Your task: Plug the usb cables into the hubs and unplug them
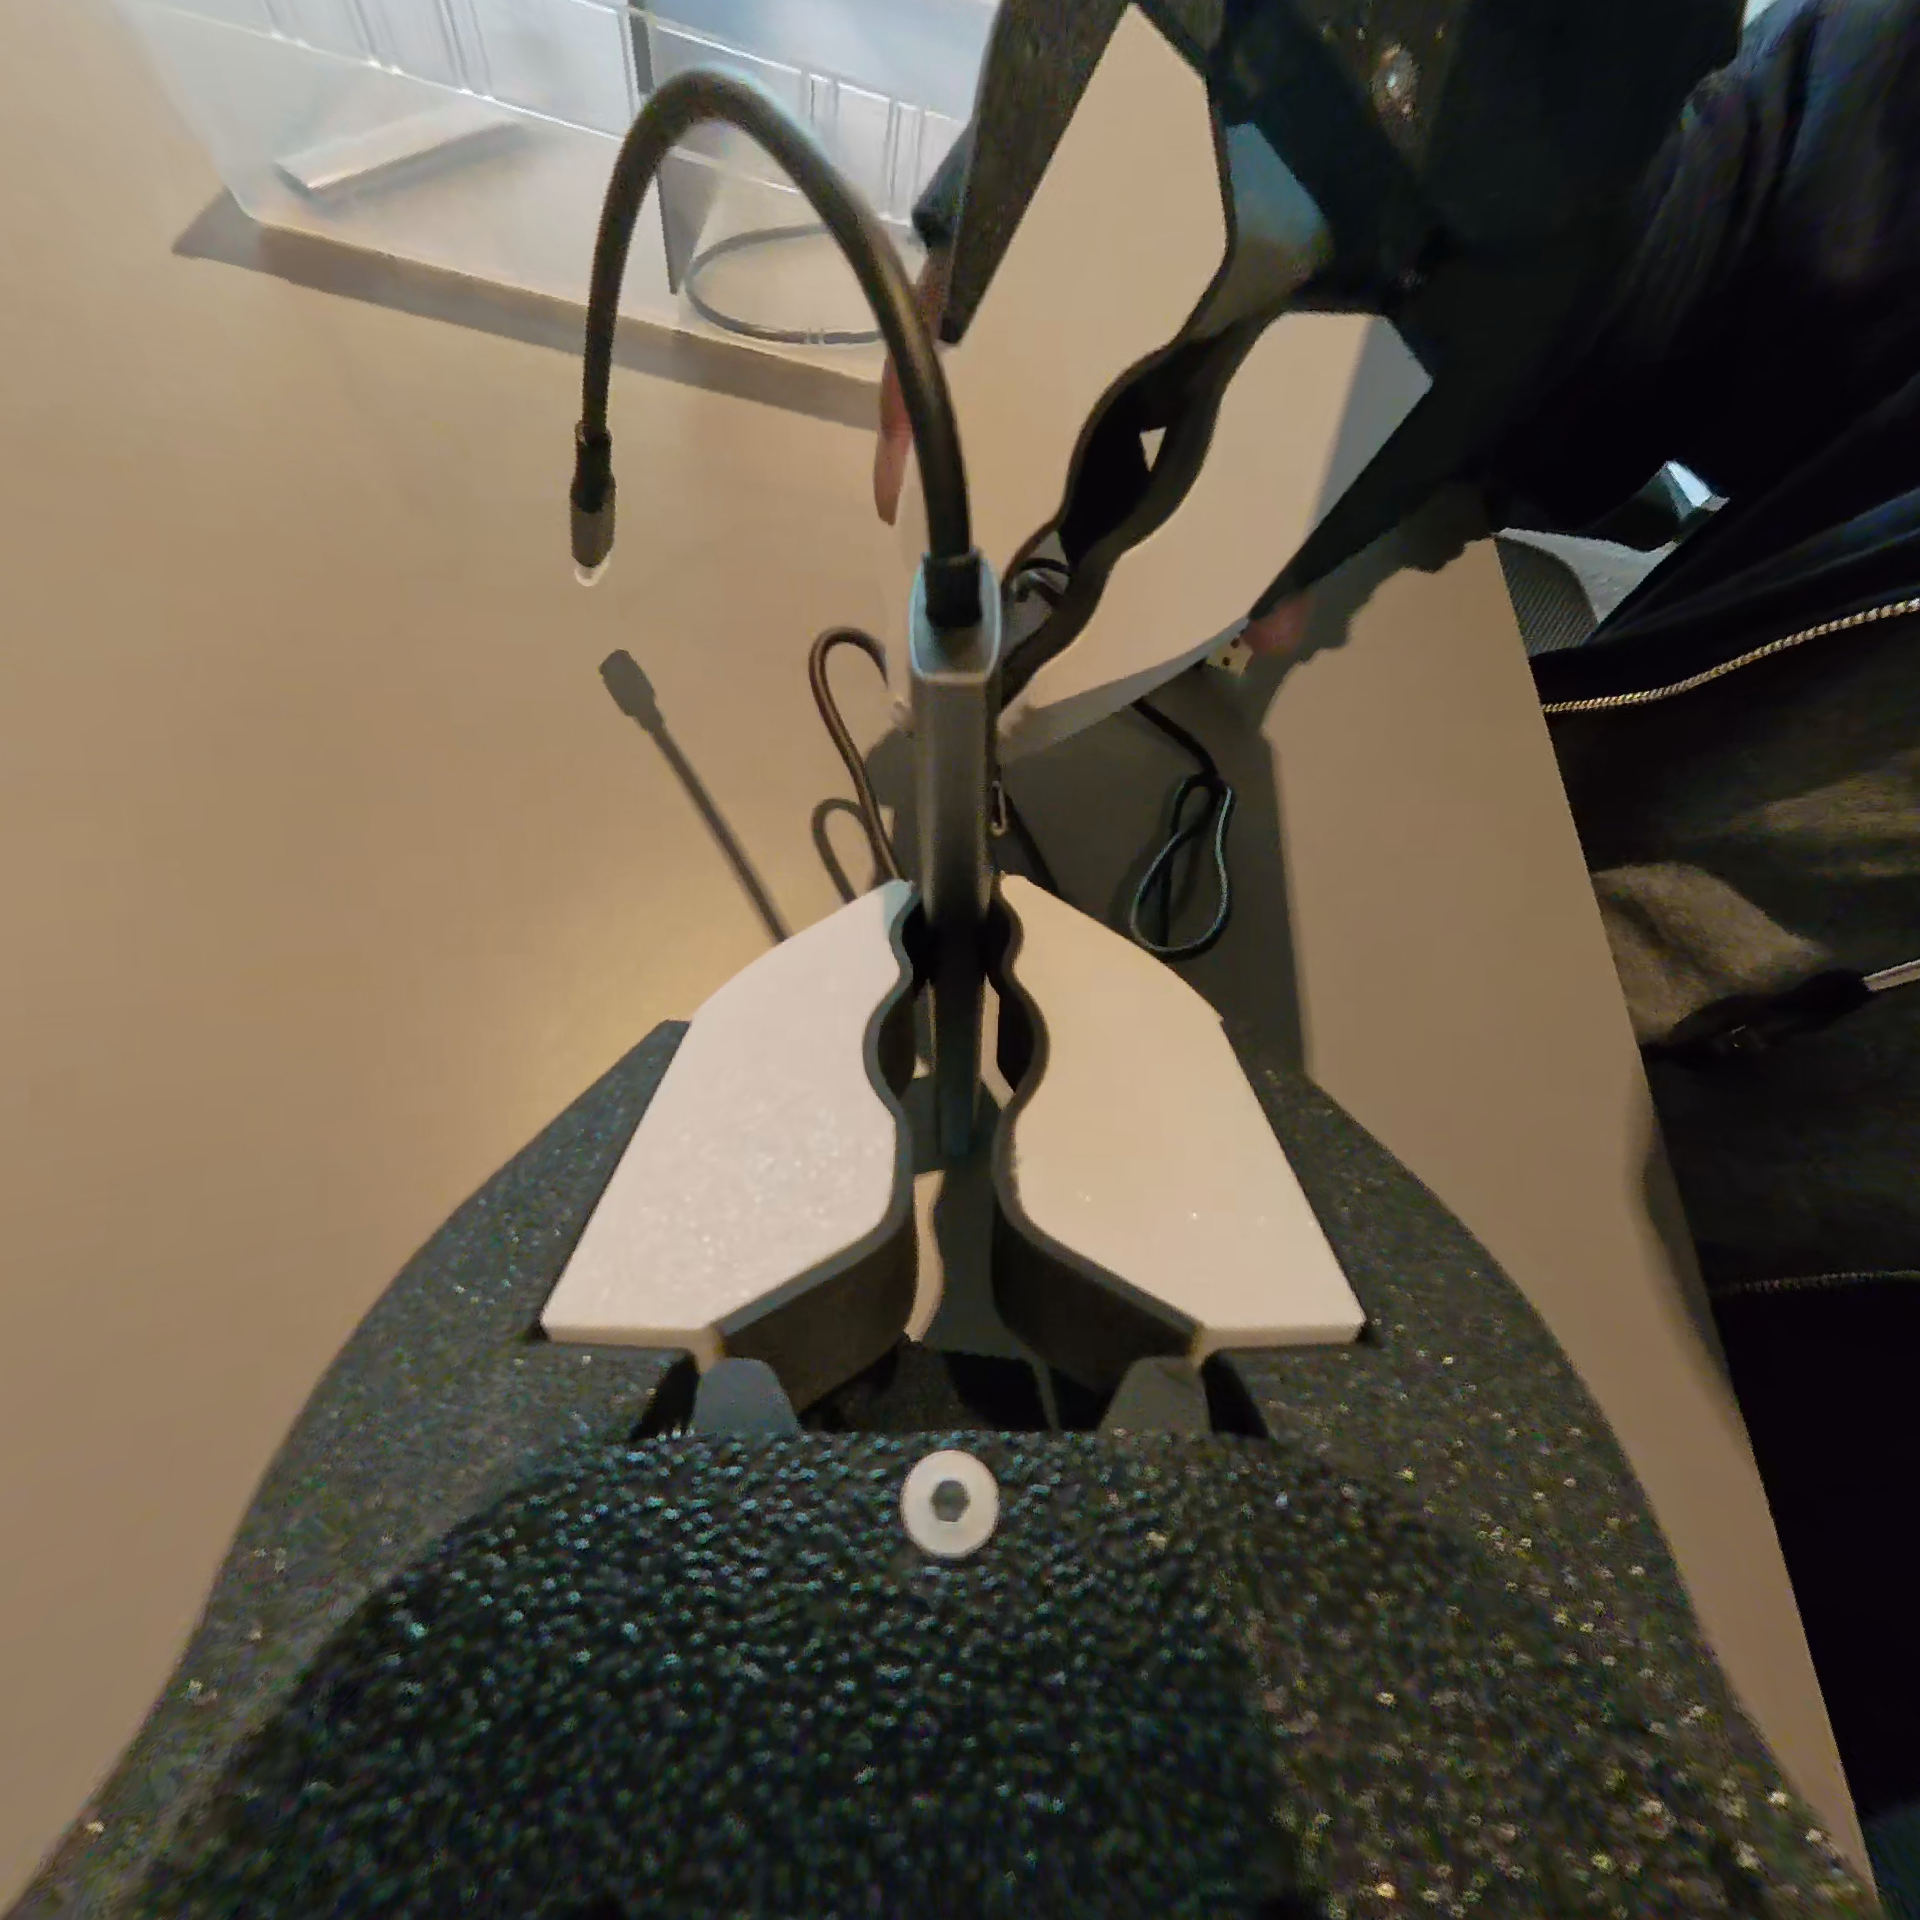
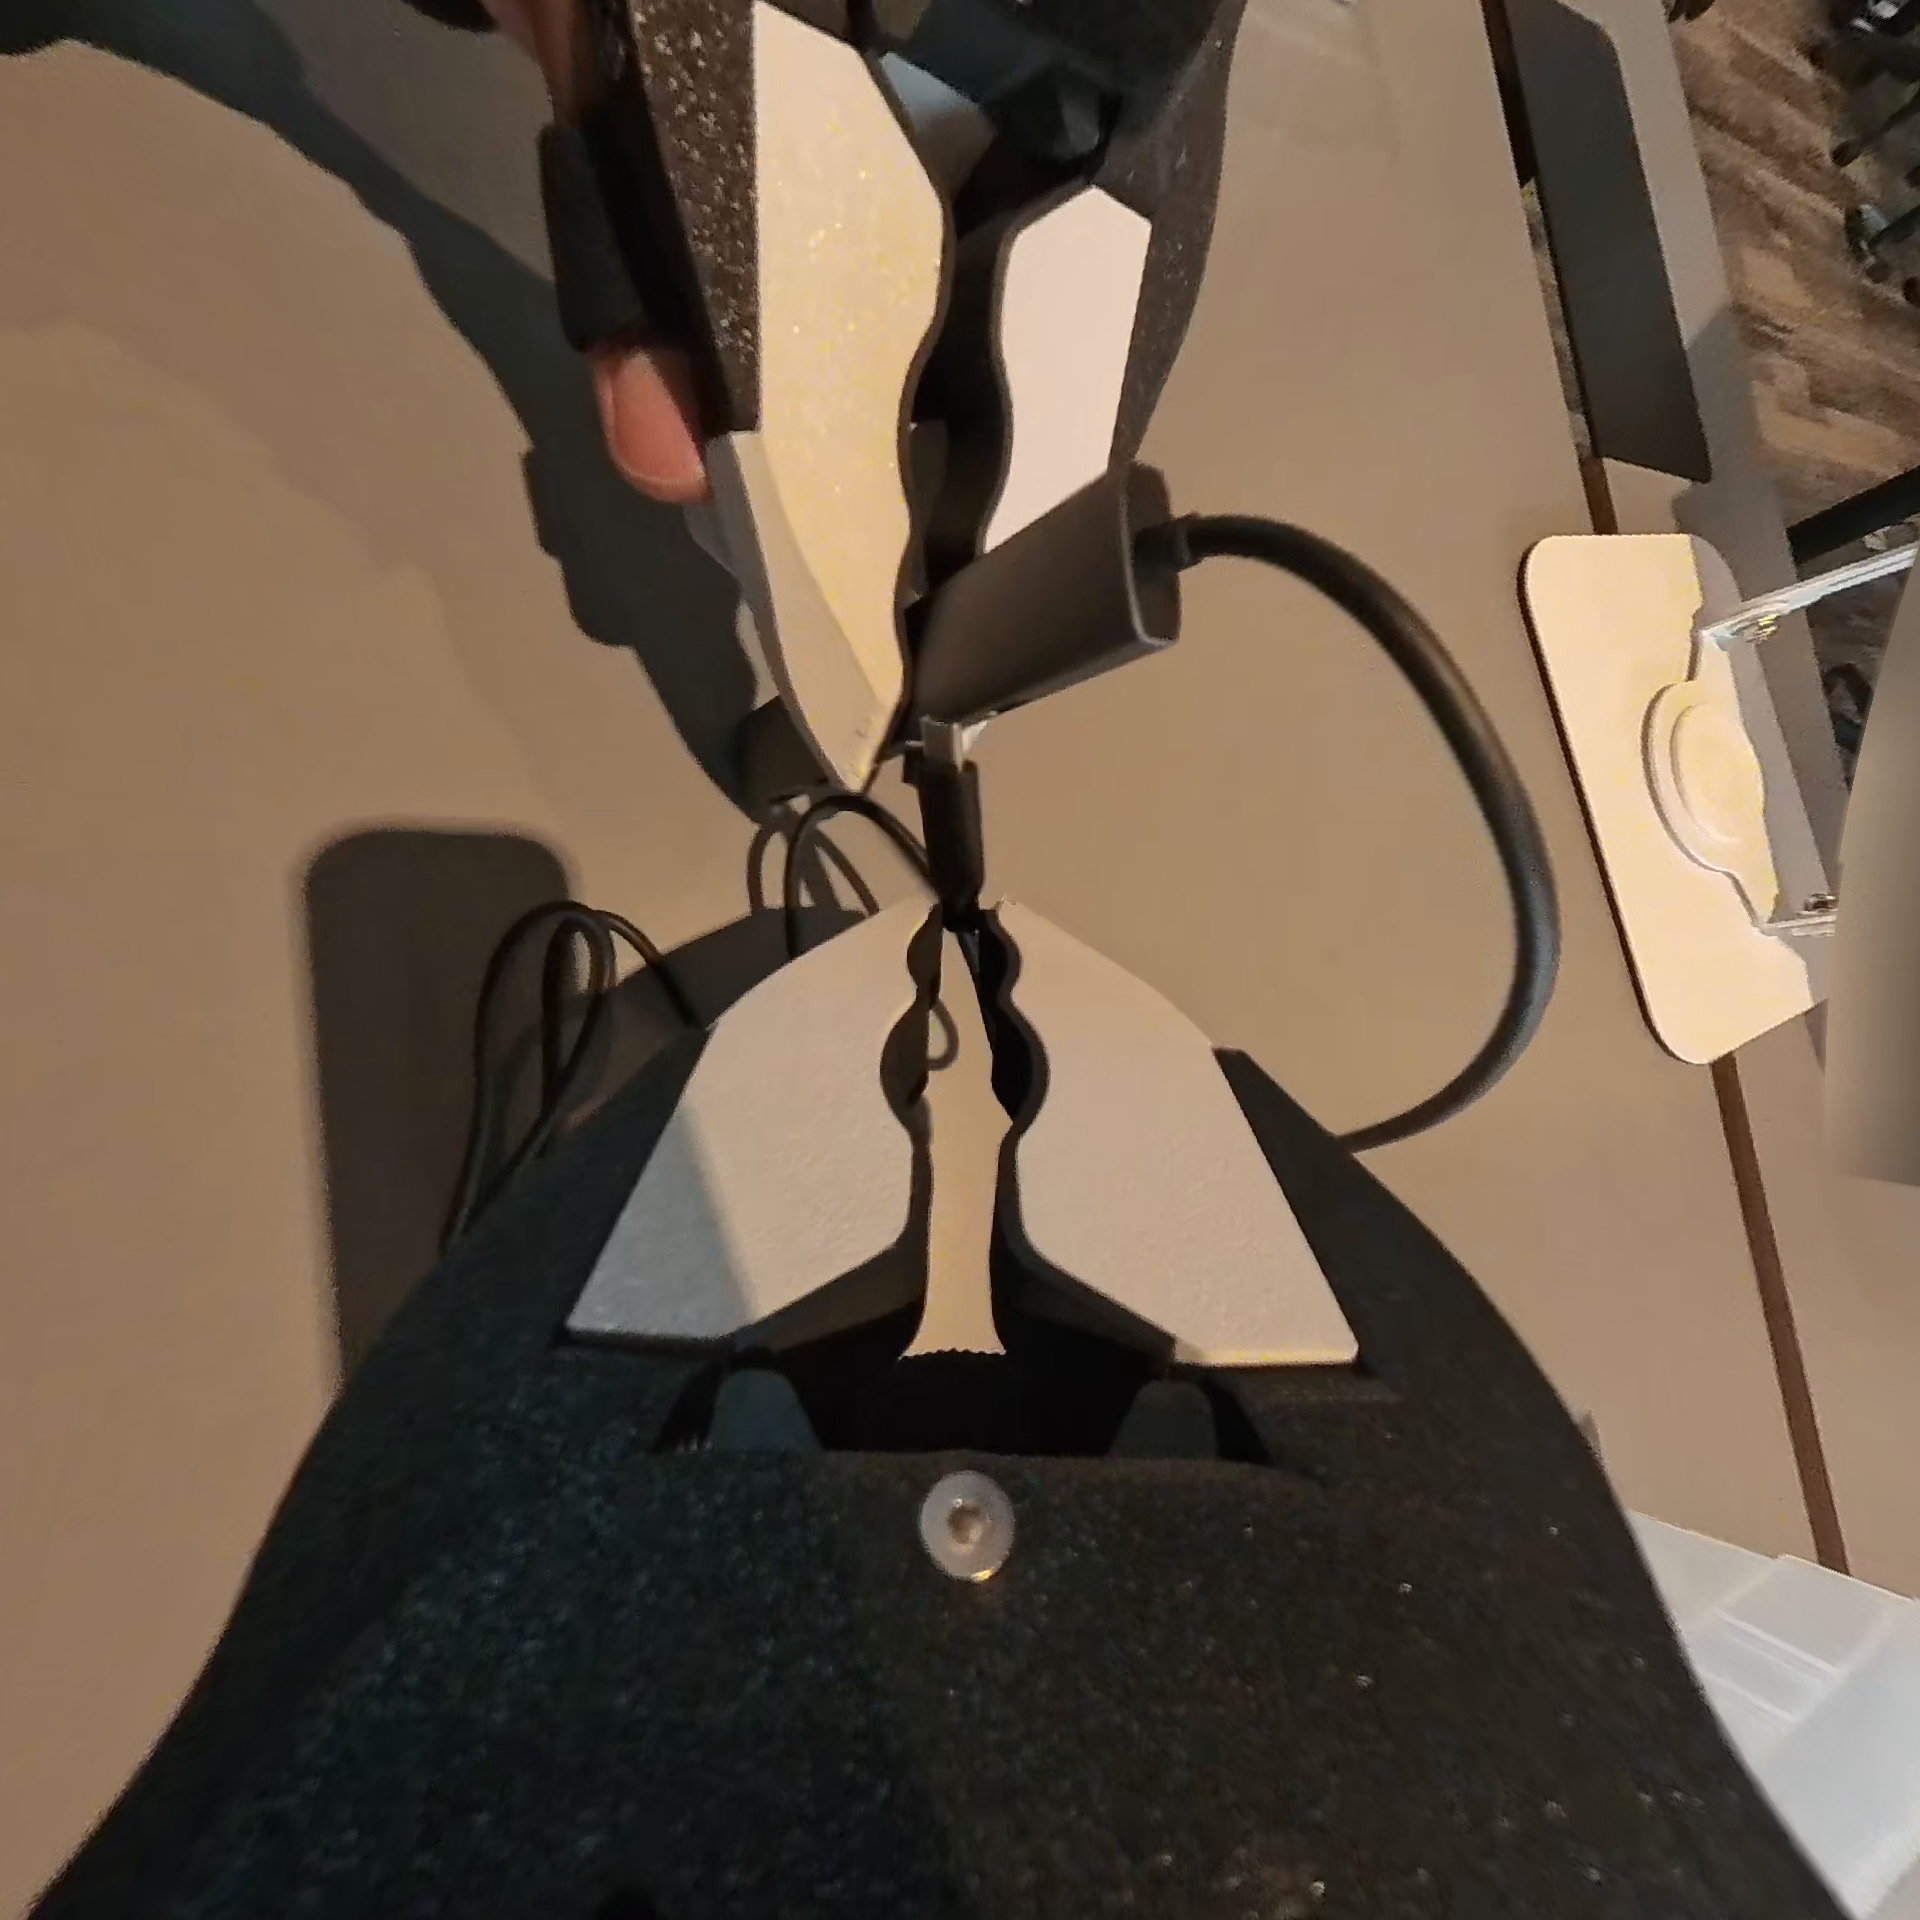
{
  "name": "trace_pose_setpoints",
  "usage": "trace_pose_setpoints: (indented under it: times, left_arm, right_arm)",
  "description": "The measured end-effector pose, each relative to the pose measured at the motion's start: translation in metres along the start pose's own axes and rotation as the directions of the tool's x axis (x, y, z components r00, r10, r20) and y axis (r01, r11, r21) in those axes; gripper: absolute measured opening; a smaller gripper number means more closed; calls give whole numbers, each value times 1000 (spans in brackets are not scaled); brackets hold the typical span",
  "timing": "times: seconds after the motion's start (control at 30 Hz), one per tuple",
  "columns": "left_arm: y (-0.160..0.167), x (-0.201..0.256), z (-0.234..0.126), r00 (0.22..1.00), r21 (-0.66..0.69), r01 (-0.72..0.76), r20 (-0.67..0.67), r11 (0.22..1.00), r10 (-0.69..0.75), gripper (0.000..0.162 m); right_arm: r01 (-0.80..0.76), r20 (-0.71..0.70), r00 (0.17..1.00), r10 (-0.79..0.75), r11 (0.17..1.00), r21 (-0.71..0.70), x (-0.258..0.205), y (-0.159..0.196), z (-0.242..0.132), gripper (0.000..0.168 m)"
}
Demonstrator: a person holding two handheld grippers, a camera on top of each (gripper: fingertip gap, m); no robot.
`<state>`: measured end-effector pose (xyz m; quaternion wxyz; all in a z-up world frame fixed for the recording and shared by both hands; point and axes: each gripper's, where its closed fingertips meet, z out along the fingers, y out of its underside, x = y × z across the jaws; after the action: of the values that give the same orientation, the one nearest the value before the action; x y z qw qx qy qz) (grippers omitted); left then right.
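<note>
Nearest in the left wrist view, the left hand-held gripper (image 1: pixel 951 925) is clamped on the lower end of a slim grey hub (image 1: pixel 954 790), which stands edge-on and raised above the tabletop (image 1: pixel 312 831). The hub looks light and rigid, a smooth metal shell that could slip or twist between the pads, so holding it by its broad flat faces as here seems the sound way to keep it from turning. From its top a thick black cord (image 1: pixel 790 187) arches over and ends in a free plug (image 1: pixel 592 509) hanging in the air; it looks springy enough to tug the hub sideways. In the right wrist view, the right hand-held gripper (image 2: pixel 961 914) is closed on a thin black cable just behind its plug (image 2: pixel 951 805), whose metal tip sits at the hub's edge; how deep it is seated I cannot tell. The cable is soft and limp, so the stiff plug body is the better place to grip for a straight push or pull. Farther off, spare cables (image 1: pixel 1184 873) lie loose on the tabletop, and a clear plastic box (image 1: pixel 520 94) stands at the far edge.
</note>
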<state>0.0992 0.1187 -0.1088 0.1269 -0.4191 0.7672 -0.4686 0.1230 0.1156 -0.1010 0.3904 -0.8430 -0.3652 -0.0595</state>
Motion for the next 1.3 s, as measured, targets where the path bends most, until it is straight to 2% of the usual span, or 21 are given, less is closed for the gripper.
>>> trace_pose_setpoints:
  times: [0.33,0.63,0.83,0.9,1.0,1.13,1.3]
  left_arm:
    - [0,1,0,999,28,15,-38,999,-14,10]
    - [-5,-1,-4,980,98,169,-120,981,-157,10]
    - [-5,0,-4,975,111,183,-144,977,-167,10]
    - [-4,1,-2,977,104,174,-144,979,-158,10]
    - [-3,2,0,979,93,162,-142,982,-148,10]
    - [-3,7,3,981,86,137,-153,987,-123,10]
    - [-2,11,6,983,73,104,-159,992,-92,10]
  right_arm:
    - [-41,16,999,41,999,11,4,4,-2,6]
    - [-281,208,933,295,955,-98,-12,33,21,6]
    - [-294,242,917,318,947,-132,-20,40,30,8]
    - [-295,249,916,313,949,-109,-18,36,28,20]
    - [-336,270,907,324,942,-1,-11,18,19,31]
    - [-418,362,868,339,893,167,-8,-13,3,35]
    - [-508,456,816,355,816,274,-9,-36,-8,38]
